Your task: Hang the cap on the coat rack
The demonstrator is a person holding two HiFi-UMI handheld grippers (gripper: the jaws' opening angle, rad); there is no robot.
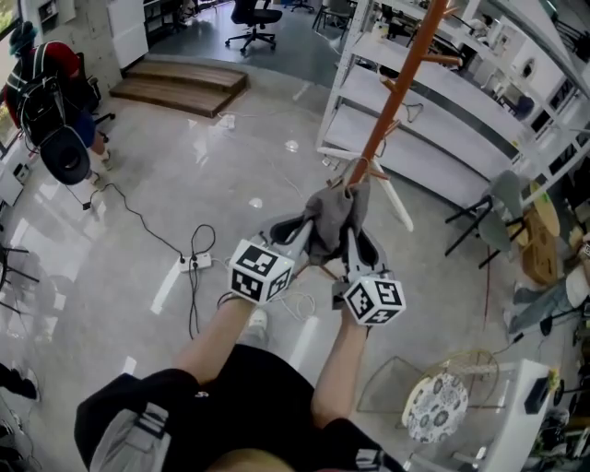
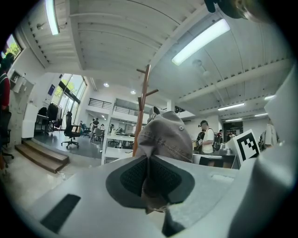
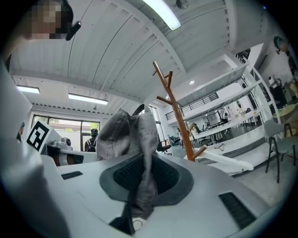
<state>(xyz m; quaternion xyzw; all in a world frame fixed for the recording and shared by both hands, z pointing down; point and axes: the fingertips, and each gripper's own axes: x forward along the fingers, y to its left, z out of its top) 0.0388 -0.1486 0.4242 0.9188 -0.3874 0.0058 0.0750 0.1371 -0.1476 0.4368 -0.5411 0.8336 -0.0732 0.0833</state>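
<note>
Cap: soft grey fabric, crumpled, stitched seams, held up near the orange-brown wooden coat rack. Jaws of left gripper and right gripper both pinched nearly closed on its fabric.

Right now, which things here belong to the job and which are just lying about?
Job:
cap
coat rack
left gripper and right gripper, both shut on the cap

Lying about:
power strip
wooden steps
office chair
white shelves
</note>
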